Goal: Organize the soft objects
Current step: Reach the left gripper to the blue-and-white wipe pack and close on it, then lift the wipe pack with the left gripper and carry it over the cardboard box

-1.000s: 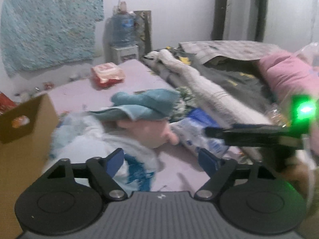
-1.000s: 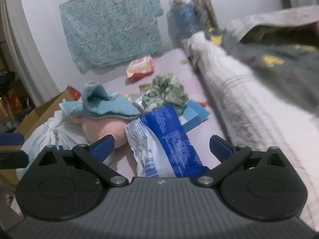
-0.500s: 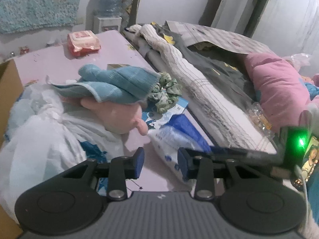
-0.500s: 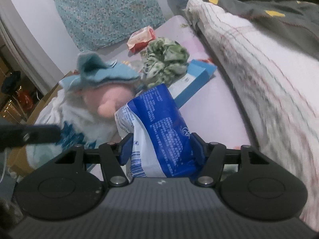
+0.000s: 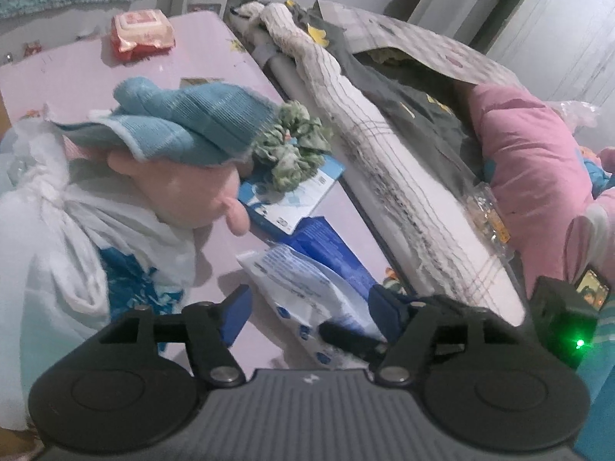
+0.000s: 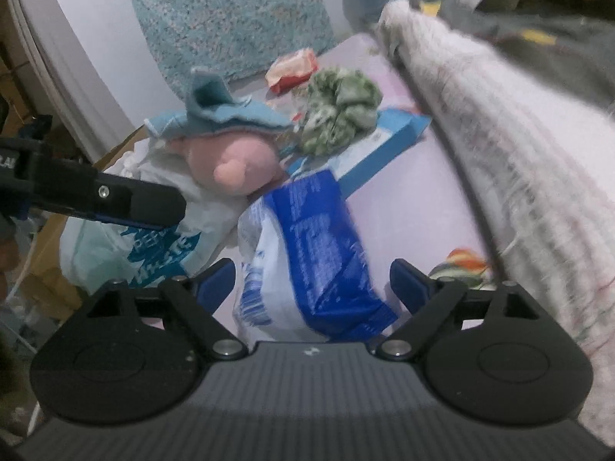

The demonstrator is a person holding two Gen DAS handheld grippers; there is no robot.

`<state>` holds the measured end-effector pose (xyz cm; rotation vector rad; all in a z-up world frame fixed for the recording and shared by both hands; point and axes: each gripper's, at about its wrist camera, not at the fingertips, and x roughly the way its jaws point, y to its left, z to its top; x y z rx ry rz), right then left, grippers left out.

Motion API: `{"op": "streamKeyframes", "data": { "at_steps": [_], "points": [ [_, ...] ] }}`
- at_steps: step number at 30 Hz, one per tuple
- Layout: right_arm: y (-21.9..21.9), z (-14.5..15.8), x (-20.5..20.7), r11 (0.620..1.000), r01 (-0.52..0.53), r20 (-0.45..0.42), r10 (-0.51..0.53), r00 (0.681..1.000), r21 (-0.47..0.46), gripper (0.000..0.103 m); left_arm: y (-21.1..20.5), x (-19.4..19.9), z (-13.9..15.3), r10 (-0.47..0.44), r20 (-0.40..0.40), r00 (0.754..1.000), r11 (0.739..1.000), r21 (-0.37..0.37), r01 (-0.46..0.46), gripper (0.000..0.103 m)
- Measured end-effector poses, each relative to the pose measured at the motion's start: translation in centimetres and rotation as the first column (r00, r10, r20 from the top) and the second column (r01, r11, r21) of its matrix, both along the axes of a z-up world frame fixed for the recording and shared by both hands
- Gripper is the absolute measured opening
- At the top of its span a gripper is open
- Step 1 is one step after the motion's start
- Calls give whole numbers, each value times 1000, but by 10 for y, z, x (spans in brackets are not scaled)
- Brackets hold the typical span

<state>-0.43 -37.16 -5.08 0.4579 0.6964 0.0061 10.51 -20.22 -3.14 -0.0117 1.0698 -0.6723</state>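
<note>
A blue and white plastic packet (image 6: 307, 261) lies on the pink table (image 5: 207, 61). My right gripper (image 6: 312, 282) is open with its jaws on either side of the packet. My left gripper (image 5: 309, 307) is open just above the packet's near end (image 5: 303, 288). Behind it lie a pink plush toy (image 5: 192, 192) under a blue knitted cloth (image 5: 184, 123), a green scrunchie (image 5: 296, 150) on a flat blue box (image 5: 296, 196), and a knotted white plastic bag (image 5: 77, 238). The same pile shows in the right wrist view, with the plush (image 6: 234, 161) and scrunchie (image 6: 338, 107).
A red wipes packet (image 5: 140, 32) lies at the table's far end. A striped white blanket (image 5: 403, 176), dark clothes and a pink pillow (image 5: 538, 161) lie on the bed at the right. A cardboard box (image 6: 50, 238) stands left of the table.
Both grippers have opened wide from a narrower stance half a second ago. The right gripper had its jaws close against the packet and has let go of it; the left gripper moved nearer the packet.
</note>
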Motion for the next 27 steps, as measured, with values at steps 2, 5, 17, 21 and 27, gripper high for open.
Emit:
{"op": "streamKeyframes", "data": {
  "at_steps": [2,5,17,21,27],
  "points": [
    [3,-2,-1,998,-47,-6,47,999,34,89,-4,0,-2,-9,-12,1000,1000,-2,9,75],
    [11,-1,-7,993,-116,1,116,993,32,89,-12,-1,-6,-22,-23,999,1000,12,22,82],
    [11,-6,-9,996,-85,28,85,996,-3,89,-52,13,-29,-3,-80,997,996,93,11,88],
    [16,-7,-10,994,-108,35,109,993,-27,89,-63,24,-41,30,-125,992,989,144,-12,88],
    [15,-8,-11,994,-105,49,106,993,-18,79,-69,32,-48,70,-118,991,979,200,-45,92]
  ]
}}
